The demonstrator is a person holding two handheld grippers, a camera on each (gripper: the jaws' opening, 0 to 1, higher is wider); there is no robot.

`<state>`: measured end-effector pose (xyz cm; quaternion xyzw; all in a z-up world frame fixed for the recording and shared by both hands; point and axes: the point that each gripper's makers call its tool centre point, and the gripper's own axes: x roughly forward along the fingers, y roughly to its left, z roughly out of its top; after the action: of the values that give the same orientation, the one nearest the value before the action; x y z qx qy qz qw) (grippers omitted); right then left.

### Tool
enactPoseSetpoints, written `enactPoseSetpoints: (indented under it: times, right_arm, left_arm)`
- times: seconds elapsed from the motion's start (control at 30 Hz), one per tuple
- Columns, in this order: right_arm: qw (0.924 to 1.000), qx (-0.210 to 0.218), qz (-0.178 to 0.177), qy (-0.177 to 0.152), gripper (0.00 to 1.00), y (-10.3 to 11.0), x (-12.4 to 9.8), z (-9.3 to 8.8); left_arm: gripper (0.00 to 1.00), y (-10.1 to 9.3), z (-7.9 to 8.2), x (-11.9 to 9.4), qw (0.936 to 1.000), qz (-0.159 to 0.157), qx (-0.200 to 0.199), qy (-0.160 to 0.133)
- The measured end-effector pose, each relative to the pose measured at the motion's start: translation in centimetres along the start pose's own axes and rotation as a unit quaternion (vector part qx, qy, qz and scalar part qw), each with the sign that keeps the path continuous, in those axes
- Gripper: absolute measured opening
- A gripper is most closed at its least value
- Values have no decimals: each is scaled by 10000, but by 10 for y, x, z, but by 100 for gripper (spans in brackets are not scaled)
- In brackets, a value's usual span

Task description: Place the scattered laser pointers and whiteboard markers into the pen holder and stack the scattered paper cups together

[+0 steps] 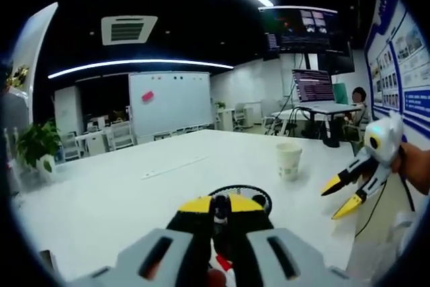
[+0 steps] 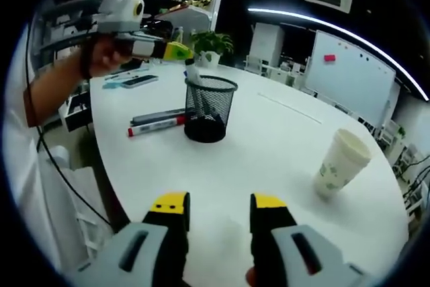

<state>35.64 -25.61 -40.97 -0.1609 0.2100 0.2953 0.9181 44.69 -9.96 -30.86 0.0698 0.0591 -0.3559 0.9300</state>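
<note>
Left tool (image 2: 176,52) grips a marker (image 2: 190,70) over the pen holder (image 2: 209,109); right tool (image 2: 219,205) gapes wide.

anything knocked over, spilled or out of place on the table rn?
Nothing spilled or tipped. The mesh pen holder and paper cup stand upright. Two markers lie loose on the white table beside the holder, not yet put away. The left gripper holds a white marker over the holder's mouth; the right gripper is open and empty.
</note>
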Motion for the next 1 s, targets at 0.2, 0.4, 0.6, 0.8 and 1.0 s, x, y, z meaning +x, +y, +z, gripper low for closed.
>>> enactPoseSetpoints:
  times: [0.2,0.4,0.6,0.8,1.0]
  right_arm:
    - [9999,99,-48,-21,35,-3,-1,-3]
    - [9994,154,-231,-190,34,-13,-4,4]
    - [9990,188,-256,-306,33,-14,-3,7]
    - [9990,197,-241,-326,33,-14,-2,9]
    - [9981,236,-297,-476,33,-16,-5,15]
  left_arm:
    - [9,-2,-5,4,9999,-46,-13,115]
    - [9,-7,-8,7,9998,-107,-47,189]
    - [9,-5,-8,7,9997,-85,-40,213]
    - [11,-4,-8,6,9997,-1,16,236]
    - [19,-6,-8,4,9997,-32,12,238]
